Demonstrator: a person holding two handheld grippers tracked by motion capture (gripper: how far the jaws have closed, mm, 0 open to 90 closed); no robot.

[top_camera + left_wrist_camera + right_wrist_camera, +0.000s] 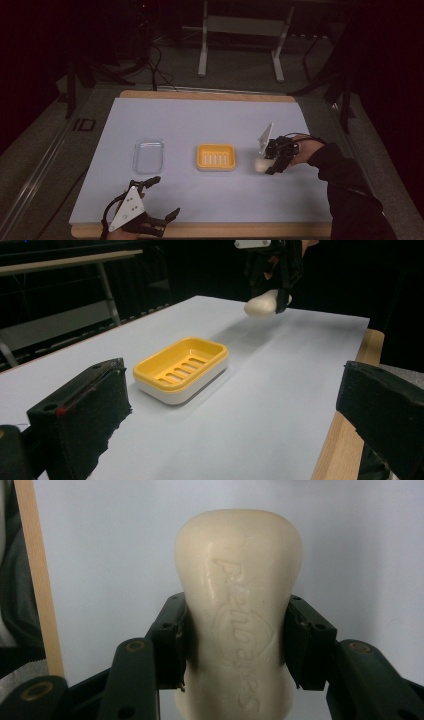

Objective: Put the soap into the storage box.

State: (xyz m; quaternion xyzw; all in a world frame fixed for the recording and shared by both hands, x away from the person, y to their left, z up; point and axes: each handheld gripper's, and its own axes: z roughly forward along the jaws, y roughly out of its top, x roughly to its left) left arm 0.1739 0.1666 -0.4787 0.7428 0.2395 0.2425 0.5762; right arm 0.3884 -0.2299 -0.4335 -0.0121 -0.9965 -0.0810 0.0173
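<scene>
Soap, a cream bar [262,164], sits pinched in the right tongs [274,162] in the high view, at about 3 o'clock from the yellow soap dish [216,157] and just beside it, over the pale blue counter [200,120]. A clear plastic lid [148,155] lies at 9 o'clock from the dish, well apart from it. The left tongs [162,196] rest at the near edge around 7 o'clock, spread wide with nothing between them. In the left gripper view, the two black pads [80,415] stand far apart at the bottom corners; the yellow soap dish [181,369], slotted inside and white below, lies ahead between them on the counter [280,405], and the cream bar [265,304] hangs clear of the surface at 1 o'clock from the dish, gripped from above by the right tongs [272,292], its shadow falling beneath it. In the right gripper view, the right tongs [235,645] press on both flanks of the bar [237,580], which points toward 12 o'clock with embossed lettering facing the camera; a wooden counter edge [37,575] runs at 9 o'clock.
</scene>
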